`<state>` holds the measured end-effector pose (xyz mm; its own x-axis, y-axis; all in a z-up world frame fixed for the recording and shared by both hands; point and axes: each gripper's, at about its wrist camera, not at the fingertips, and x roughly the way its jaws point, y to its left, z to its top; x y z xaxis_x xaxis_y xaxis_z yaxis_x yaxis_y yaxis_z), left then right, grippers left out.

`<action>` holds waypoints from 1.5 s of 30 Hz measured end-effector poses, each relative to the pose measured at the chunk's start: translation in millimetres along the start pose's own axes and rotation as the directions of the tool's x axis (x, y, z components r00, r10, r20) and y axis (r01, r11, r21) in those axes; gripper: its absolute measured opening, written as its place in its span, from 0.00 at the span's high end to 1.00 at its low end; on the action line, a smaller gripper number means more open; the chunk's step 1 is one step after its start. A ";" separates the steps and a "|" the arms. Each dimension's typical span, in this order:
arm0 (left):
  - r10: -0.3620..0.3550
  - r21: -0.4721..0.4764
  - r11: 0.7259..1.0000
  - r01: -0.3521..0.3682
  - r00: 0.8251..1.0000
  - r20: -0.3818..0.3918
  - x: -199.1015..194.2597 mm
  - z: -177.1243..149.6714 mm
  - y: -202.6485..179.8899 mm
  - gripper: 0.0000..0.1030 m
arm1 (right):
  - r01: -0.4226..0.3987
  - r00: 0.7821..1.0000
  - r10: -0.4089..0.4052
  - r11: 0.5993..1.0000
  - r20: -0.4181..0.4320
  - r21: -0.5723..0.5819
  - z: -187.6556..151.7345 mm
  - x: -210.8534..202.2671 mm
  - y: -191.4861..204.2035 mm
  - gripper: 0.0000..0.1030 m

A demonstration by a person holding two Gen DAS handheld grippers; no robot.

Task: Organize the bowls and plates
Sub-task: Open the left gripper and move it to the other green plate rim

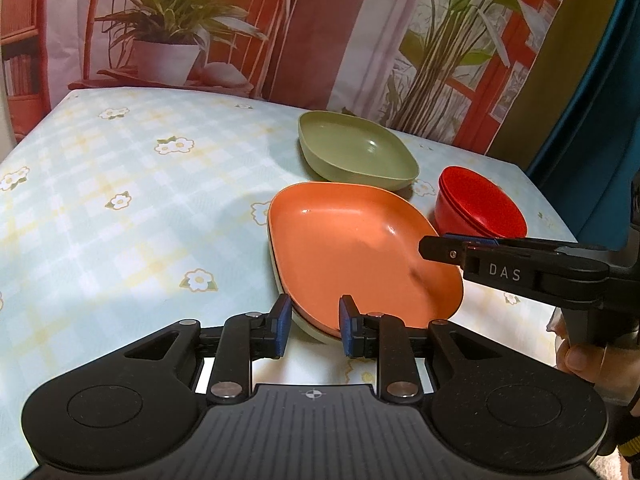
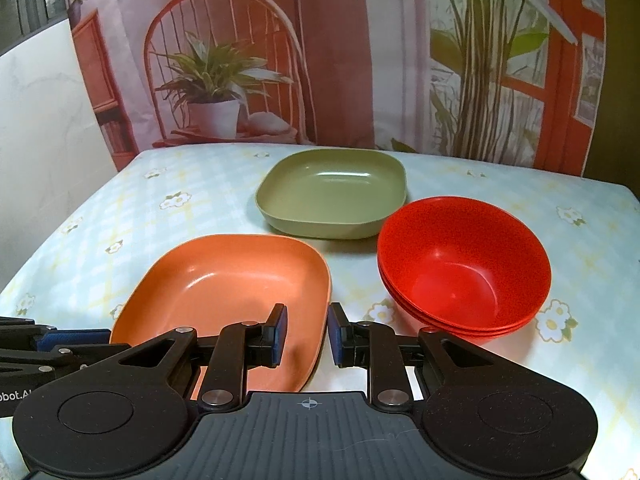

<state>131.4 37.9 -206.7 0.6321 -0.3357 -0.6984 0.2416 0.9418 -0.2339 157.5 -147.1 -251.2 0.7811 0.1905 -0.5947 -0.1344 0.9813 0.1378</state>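
Note:
An orange square plate (image 1: 352, 256) (image 2: 232, 284) lies on a cream plate (image 1: 308, 330) whose rim shows under it. A green square plate (image 1: 356, 152) (image 2: 332, 196) sits behind it. A stack of red bowls (image 1: 476, 204) (image 2: 464, 268) stands to the right. My left gripper (image 1: 312, 326) is open, its jaws on either side of the orange plate's near rim. My right gripper (image 2: 306, 330) is open, astride the orange plate's right rim; it also shows in the left wrist view (image 1: 452, 246).
The dishes rest on a table with a pale blue flowered cloth (image 1: 120, 200) (image 2: 580, 240). A printed backdrop with plants and a chair (image 2: 224, 80) hangs right behind the table. A white wall (image 2: 36, 140) stands at the left.

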 end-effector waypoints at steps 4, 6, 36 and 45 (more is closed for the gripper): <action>0.015 -0.004 1.000 -0.015 1.000 0.011 -2.4 -1.7 0.1 0.74 | -0.002 1.000 0.002 1.000 0.000 0.002 -2.7 -1.3 -0.1 0.79; 0.022 -0.008 1.000 -0.022 1.000 0.018 -4.0 -2.0 1.3 0.74 | -0.002 1.000 0.002 1.000 0.000 0.002 -4.3 -2.1 -0.3 0.79; 0.055 0.049 0.996 -0.068 0.971 0.234 -23.1 122.9 -14.4 0.71 | -0.013 0.983 0.009 1.000 0.184 0.019 97.6 -32.5 -38.7 0.76; 0.001 0.052 0.999 -0.007 0.992 0.128 35.1 151.6 -29.1 0.69 | 0.037 0.986 -0.035 0.999 0.162 -0.004 146.0 6.7 -63.1 0.76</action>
<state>258.1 -4.5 -121.9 0.7212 -0.3350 -0.6063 0.2747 0.9418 -0.1937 260.2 -211.8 -148.2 0.8736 0.1486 -0.4634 -0.1082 0.9877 0.1126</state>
